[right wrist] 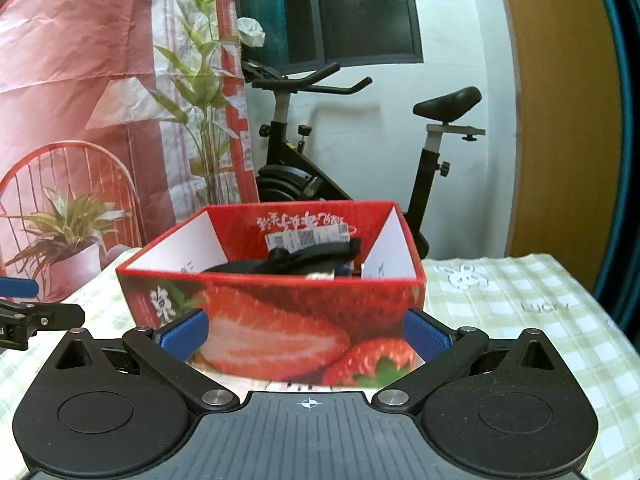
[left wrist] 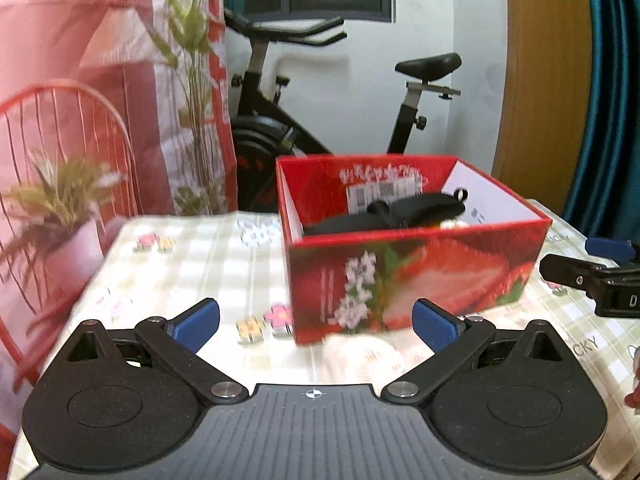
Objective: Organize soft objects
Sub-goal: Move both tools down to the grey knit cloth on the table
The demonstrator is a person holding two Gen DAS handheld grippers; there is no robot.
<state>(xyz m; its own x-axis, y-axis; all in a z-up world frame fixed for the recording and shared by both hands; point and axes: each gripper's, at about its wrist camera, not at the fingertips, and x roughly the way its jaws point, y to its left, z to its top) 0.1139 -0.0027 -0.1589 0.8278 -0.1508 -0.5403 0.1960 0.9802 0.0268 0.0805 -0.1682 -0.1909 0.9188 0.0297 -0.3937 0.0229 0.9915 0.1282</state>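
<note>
A red strawberry-print box [left wrist: 416, 276] stands open on the checked tablecloth. Inside it lies a black soft item [left wrist: 388, 214] with a small ring, and something pale beside it. My left gripper [left wrist: 316, 322] is open just in front of the box's left corner, with nothing between its blue pads. A pale soft shape [left wrist: 360, 354] lies blurred on the cloth below the box. In the right wrist view the same box [right wrist: 276, 320] fills the space ahead, black item [right wrist: 304, 260] inside. My right gripper [right wrist: 306, 330] is open, its pads either side of the box front.
The table's tablecloth [right wrist: 520, 312] runs right to an edge. The right gripper [left wrist: 592, 276] shows at the left view's right side. An exercise bike [right wrist: 352, 152] stands behind the table. A potted-plant backdrop [left wrist: 72, 208] hangs at left. A wooden door [right wrist: 560, 120] is at right.
</note>
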